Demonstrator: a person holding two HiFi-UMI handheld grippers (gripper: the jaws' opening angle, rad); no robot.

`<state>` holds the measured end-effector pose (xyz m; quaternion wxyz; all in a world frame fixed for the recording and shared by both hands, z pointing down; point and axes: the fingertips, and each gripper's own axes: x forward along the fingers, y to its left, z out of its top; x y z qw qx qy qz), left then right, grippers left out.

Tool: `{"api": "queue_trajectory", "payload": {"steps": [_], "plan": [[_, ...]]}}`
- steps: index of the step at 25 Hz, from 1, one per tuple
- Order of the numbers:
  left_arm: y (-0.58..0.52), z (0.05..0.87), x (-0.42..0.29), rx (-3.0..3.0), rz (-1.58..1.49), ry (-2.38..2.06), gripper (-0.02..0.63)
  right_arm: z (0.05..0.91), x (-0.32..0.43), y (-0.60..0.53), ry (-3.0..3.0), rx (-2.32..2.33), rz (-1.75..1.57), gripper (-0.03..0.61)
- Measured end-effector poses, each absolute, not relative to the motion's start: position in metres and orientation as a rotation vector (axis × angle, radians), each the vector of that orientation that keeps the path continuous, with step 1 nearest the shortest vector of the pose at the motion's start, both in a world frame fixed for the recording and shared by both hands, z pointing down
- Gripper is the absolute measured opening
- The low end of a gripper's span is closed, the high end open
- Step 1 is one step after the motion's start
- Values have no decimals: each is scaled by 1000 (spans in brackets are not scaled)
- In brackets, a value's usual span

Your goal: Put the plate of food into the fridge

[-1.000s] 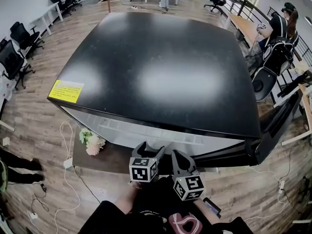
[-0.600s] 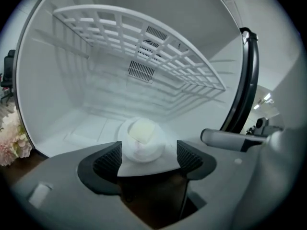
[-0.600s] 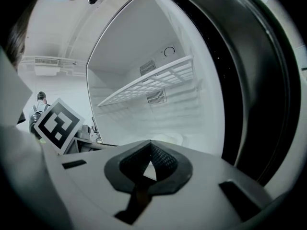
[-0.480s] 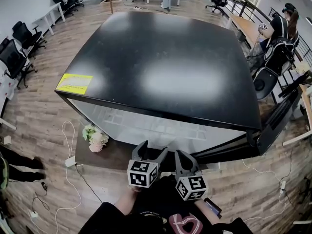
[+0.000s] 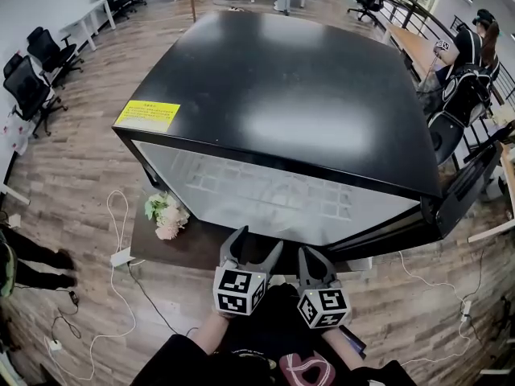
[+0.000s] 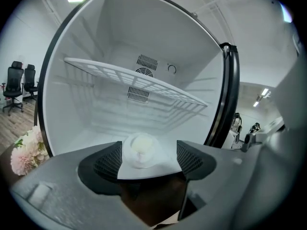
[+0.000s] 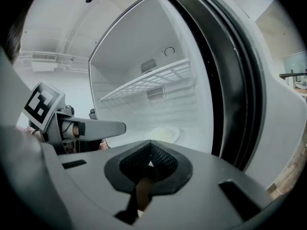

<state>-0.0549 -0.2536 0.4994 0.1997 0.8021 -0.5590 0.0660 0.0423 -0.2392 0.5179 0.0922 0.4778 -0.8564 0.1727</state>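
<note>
The fridge (image 5: pixel 282 95) has a black top and stands open, its white inside (image 5: pixel 265 195) facing me. A white plate of pale food (image 6: pixel 140 150) rests on the fridge floor under the wire shelf (image 6: pixel 139 83), and it also shows as the plate (image 7: pixel 165 134) in the right gripper view. My left gripper (image 5: pixel 256 244) is open and holds nothing, hanging just outside the opening and aimed at the plate. Beside it my right gripper (image 5: pixel 312 262) is shut with nothing in it. In the right gripper view the left gripper (image 7: pixel 91 127) juts in from the left.
The fridge door (image 5: pixel 463 191) swings out to the right. Pink and white flowers (image 5: pixel 165 214) lie on a low brown board left of the opening. A yellow label (image 5: pixel 147 115) marks the top's near left corner. Office chairs (image 5: pixel 36 79) and cables (image 5: pixel 121 256) are around.
My view has drawn back from the fridge, so more of its white inside and shelf shows. Both grippers sit slightly lower in the head view, still side by side.
</note>
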Motion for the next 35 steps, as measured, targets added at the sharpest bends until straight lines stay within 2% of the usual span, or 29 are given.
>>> {"api": "queue_trajectory", "payload": {"steps": [18, 22, 31, 35], "plan": [[-217, 486, -66, 2330, 207, -1573, 339, 512, 24, -216, -2539, 1444, 446, 8], [-215, 485, -71, 2318, 207, -1602, 293, 511, 19, -213, -2542, 1433, 434, 8], [-210, 484, -84, 2280, 187, -1679, 123, 506, 13, -208, -2543, 1419, 397, 8], [-211, 485, -88, 2269, 193, -1702, 94, 506, 9, -209, -2549, 1417, 396, 8]]}}
